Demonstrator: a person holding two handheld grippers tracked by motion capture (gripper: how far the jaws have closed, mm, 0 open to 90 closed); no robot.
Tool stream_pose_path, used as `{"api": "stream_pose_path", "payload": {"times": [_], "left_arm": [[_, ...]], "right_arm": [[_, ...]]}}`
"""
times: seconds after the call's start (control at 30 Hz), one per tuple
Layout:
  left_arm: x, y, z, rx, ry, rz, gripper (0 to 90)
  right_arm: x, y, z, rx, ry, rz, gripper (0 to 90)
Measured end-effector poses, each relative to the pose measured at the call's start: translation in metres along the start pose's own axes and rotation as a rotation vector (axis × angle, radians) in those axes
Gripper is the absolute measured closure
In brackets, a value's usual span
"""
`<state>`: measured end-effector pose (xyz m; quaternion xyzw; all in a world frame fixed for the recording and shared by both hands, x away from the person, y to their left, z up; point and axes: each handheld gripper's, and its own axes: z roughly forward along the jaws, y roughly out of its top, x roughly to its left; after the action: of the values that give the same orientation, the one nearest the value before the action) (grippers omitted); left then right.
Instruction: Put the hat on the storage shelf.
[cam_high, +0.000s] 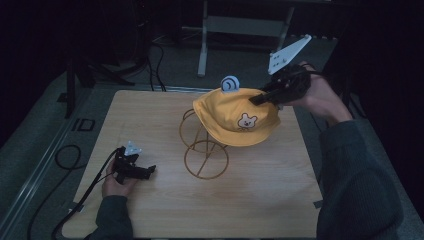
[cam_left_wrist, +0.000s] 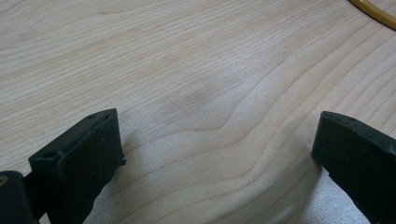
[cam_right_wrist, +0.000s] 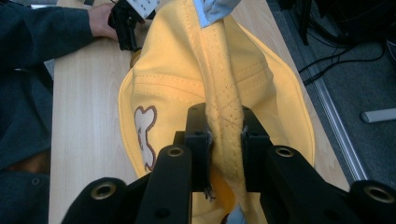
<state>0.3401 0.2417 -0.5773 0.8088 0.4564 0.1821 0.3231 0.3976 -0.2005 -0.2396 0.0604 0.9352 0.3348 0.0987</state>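
Observation:
A yellow sun hat (cam_high: 235, 117) with a bear patch and a blue tag hangs over a gold wire stand (cam_high: 202, 150) in the middle of the wooden table (cam_high: 150, 210). My right gripper (cam_high: 256, 99) comes in from the right and is shut on a fold of the hat's brim. In the right gripper view the yellow hat (cam_right_wrist: 187, 79) is pinched as a stitched ridge between the right gripper (cam_right_wrist: 225, 135) and its pads. My left gripper (cam_high: 150, 171) rests on the table at the lower left; in its own view the left gripper (cam_left_wrist: 217, 144) stands open over bare wood.
A curved piece of the gold stand (cam_left_wrist: 373, 9) crosses the top right corner of the left gripper view. Black cables (cam_high: 65, 155) lie on the grey floor left of the table. A white table leg (cam_high: 202, 45) stands behind.

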Motion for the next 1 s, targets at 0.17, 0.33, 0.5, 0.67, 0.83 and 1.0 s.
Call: {"api": "stream_pose_path", "payload": {"times": [0.17, 0.33, 0.5, 0.67, 0.83, 1.0], "left_arm": [[0.000, 0.000, 0.000, 0.000, 0.000, 0.000, 1.5], [0.000, 0.000, 0.000, 0.001, 0.000, 0.001, 1.5], [0.000, 0.000, 0.000, -0.001, 0.000, 0.000, 1.5], [0.000, 0.000, 0.000, -0.001, 0.000, -0.001, 1.5], [0.000, 0.000, 0.000, 0.000, 0.000, -0.001, 1.5], [0.000, 0.000, 0.000, 0.000, 0.000, -0.001, 1.5]], "right_arm": [[0.000, 0.005, 0.005, -0.007, 0.008, -0.004, 78.5], [-0.001, 0.010, 0.011, -0.014, 0.009, -0.002, 78.4], [-0.003, 0.019, 0.022, -0.010, 0.010, 0.002, 78.5], [-0.001, 0.030, 0.033, -0.002, 0.005, -0.012, 78.5], [0.000, 0.038, 0.044, -0.002, 0.018, -0.015, 78.4], [0.001, 0.043, 0.055, -0.002, 0.024, -0.012, 78.3]]}}
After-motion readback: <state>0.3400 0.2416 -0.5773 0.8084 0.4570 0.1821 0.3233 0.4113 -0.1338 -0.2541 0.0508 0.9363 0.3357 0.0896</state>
